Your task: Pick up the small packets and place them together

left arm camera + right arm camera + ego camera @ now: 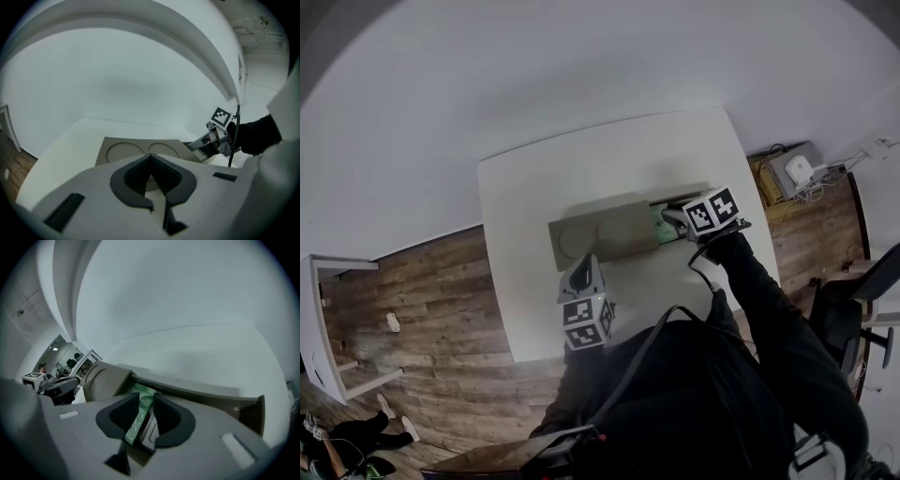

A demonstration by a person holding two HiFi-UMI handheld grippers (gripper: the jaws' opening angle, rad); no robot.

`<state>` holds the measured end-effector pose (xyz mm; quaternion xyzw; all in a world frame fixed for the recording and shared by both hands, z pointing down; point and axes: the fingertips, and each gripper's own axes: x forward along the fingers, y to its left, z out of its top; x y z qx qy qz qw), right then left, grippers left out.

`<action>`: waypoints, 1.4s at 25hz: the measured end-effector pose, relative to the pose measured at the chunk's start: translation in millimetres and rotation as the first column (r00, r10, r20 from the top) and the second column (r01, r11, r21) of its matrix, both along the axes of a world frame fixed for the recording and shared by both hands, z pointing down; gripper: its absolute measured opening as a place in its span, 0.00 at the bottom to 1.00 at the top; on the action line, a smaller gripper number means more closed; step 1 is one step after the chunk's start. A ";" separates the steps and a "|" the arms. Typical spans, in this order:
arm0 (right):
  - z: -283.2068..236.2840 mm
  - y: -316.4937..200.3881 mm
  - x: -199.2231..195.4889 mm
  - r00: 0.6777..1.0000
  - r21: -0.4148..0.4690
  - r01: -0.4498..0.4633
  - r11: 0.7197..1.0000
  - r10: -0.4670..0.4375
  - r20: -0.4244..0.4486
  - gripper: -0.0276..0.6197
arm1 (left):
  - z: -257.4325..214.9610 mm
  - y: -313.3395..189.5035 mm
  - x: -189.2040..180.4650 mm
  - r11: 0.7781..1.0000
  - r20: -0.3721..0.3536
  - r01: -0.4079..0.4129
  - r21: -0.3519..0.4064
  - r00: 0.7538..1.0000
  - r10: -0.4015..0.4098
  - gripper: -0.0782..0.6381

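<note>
A tan tray (600, 234) with two round recesses lies on the white table (534, 187). My right gripper (146, 397) hangs over the tray's (101, 376) open right-hand compartment. It is shut on a green packet (136, 420), which stands edge-on between the pads with a white and red packet (149, 427) beside it. From the head view, the right gripper (670, 220) sits at the tray's right end, with green (657, 225) showing there. My left gripper (150, 155) rests near the tray's (136, 150) front edge, shut with nothing in it, also seen from above (581, 267).
The table's front edge (609, 347) runs just ahead of the person's body. On the wooden floor, a low box with white devices (792, 173) stands at the right. A dark chair (853, 300) is nearby, and a white shelf unit (328, 319) stands at the left.
</note>
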<state>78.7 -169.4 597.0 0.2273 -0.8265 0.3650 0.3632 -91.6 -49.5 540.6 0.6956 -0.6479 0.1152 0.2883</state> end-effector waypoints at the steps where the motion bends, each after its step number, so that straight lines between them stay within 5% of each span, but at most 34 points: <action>1: 1.0 -1.1 0.9 1.000 0.002 -0.004 1.000 0.004 -0.009 0.18 | -0.4 -0.1 0.9 1.000 0.002 -0.004 0.000 1.000 0.004 0.11; 15: 11.2 -8.3 3.9 0.998 -0.075 -0.056 0.996 0.055 -0.017 0.23 | 2.2 0.4 3.3 1.000 0.004 -0.025 -0.014 1.000 0.025 0.11; 21: 10.9 -1.1 -3.2 1.000 -0.141 0.007 0.990 -0.004 0.018 0.27 | 2.1 0.3 2.5 0.999 0.002 -0.028 -0.018 1.000 0.028 0.11; 35: -1.1 -4.2 -5.3 0.993 0.009 0.081 0.997 -0.079 -0.091 0.17 | 2.4 1.5 1.3 1.000 0.005 -0.022 -0.020 1.000 0.022 0.11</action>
